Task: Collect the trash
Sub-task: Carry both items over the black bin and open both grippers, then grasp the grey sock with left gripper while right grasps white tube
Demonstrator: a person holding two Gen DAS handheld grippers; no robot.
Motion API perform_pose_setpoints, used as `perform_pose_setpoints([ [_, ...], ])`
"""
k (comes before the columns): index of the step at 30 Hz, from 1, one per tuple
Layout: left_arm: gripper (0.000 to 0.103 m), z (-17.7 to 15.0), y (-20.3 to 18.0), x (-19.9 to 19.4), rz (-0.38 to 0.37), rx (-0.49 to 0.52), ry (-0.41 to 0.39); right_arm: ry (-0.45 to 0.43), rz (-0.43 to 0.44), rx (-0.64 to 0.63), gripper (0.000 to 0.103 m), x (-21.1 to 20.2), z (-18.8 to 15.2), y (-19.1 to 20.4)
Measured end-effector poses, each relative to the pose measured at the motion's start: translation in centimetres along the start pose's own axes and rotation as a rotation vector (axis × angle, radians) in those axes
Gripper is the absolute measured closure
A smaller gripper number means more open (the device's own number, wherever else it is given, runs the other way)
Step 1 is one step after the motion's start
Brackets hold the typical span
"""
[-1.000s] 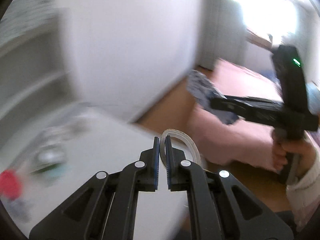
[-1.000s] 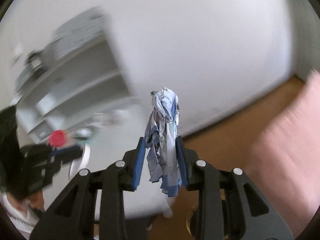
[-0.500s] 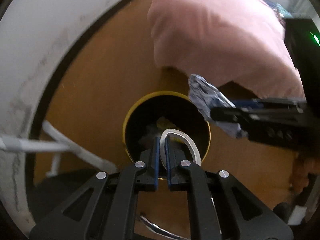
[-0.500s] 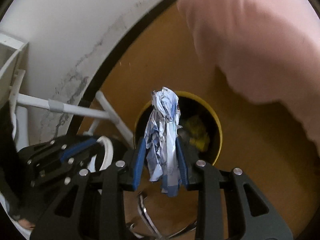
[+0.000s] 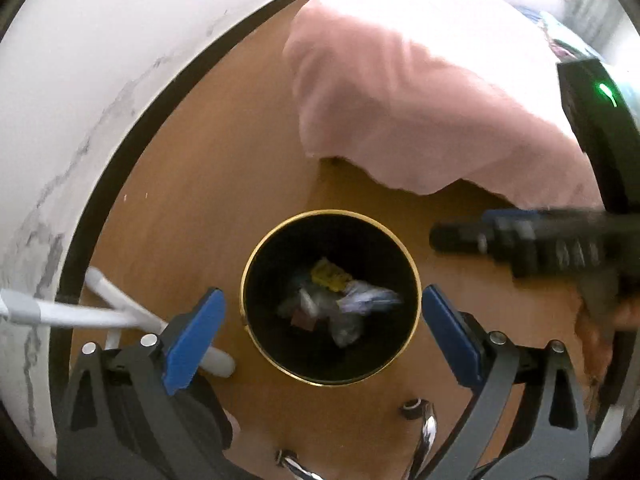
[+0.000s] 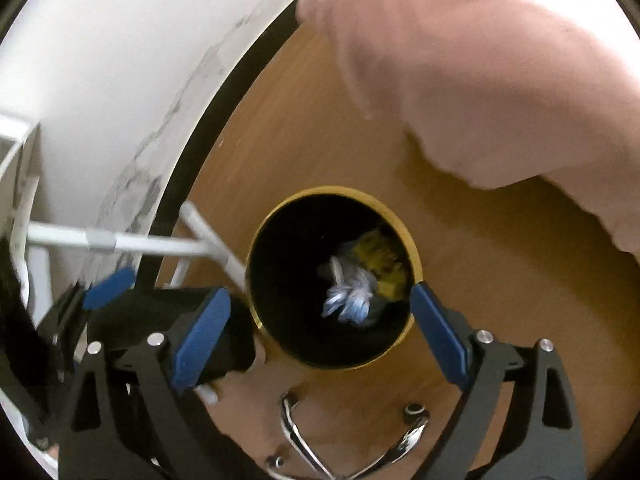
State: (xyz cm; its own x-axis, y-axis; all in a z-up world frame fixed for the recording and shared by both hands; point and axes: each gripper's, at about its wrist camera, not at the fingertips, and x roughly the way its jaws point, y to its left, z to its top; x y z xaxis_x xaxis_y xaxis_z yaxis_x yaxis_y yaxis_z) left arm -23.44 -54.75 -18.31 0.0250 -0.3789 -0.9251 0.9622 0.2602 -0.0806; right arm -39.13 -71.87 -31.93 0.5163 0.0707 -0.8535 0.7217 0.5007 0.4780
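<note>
A black trash bin with a gold rim point(image 5: 416, 280) point(image 6: 256, 256) stands on the wooden floor below both grippers. Inside lie a crumpled blue-and-white wrapper point(image 5: 368, 300) point(image 6: 352, 296), a yellow scrap point(image 5: 328, 274) point(image 6: 380, 256) and other small bits. My left gripper point(image 5: 324, 328) is open and empty above the bin. My right gripper point(image 6: 320, 328) is open and empty above the bin; it also shows blurred at the right of the left wrist view point(image 5: 520, 236). The left gripper's fingers point(image 6: 108, 284) show at the left of the right wrist view.
A pink bedspread point(image 5: 420, 88) point(image 6: 500, 80) hangs over the floor behind the bin. White table legs point(image 5: 100, 312) point(image 6: 160, 244) and a white wall with a dark skirting stand to the left. A chrome chair base point(image 6: 360, 440) lies below.
Both grippers opened. The blue-and-white wrapper dropped from the right gripper into the bin, and the clear loop left the left gripper.
</note>
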Motion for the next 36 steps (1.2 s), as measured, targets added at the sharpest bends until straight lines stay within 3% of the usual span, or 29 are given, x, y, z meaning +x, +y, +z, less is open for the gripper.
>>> perform_pose_setpoints([
  [3,0.008,0.8,-1.7,-4.1,-0.008,0.056,-0.098,-0.115,-0.092,0.001,0.014,-3.7,0.8,-0.3],
  [6,0.008,1.4,-3.7,-11.6,0.001,0.138,-0.283,-0.301,-0.259,-0.039,0.01,-9.1,1.3,0.7],
  [10,0.006,1.2,-3.2,-21.9,0.035,0.152,-0.495,-0.611,-0.434,-0.129,0.007,-16.9,0.2,4.2],
  [12,0.006,-0.1,-1.2,-27.0,0.1,0.12,-0.598,-0.686,-0.45,-0.182,0.007,-18.9,-0.6,5.9],
  [14,0.006,-1.8,1.6,-30.6,0.187,0.053,-0.647,-0.715,-0.394,-0.245,0.007,-19.9,-1.2,8.4],
  [18,0.006,-7.1,9.8,-34.6,0.41,-0.192,-0.609,-0.663,-0.223,-0.355,0.007,-19.2,-1.5,14.1],
  [22,0.006,-16.5,20.1,-37.6,0.699,-0.581,-0.529,-0.613,-0.113,-0.474,0.007,-17.5,-1.6,21.3],
  [25,0.006,-23.5,26.1,-39.0,0.81,-0.84,-0.434,-0.572,0.006,-0.571,0.007,-16.0,-2.7,28.2],
  [28,0.006,-28.1,29.5,-39.8,0.818,-0.966,-0.395,-0.523,0.117,-0.668,0.007,-15.3,-4.3,34.0],
  [34,0.007,-28.0,33.7,-38.0,0.753,-0.909,-0.326,-0.459,0.244,-0.866,0.007,-13.4,-10.2,44.6],
  [35,0.009,-27.8,34.4,-37.5,0.733,-0.897,-0.322,-0.446,0.261,-0.9,0.007,-13.1,-11.2,46.0],
  [36,0.023,-27.7,35.1,-37.0,0.71,-0.889,-0.323,-0.434,0.275,-0.932,0.007,-12.5,-12.0,47.4],
])
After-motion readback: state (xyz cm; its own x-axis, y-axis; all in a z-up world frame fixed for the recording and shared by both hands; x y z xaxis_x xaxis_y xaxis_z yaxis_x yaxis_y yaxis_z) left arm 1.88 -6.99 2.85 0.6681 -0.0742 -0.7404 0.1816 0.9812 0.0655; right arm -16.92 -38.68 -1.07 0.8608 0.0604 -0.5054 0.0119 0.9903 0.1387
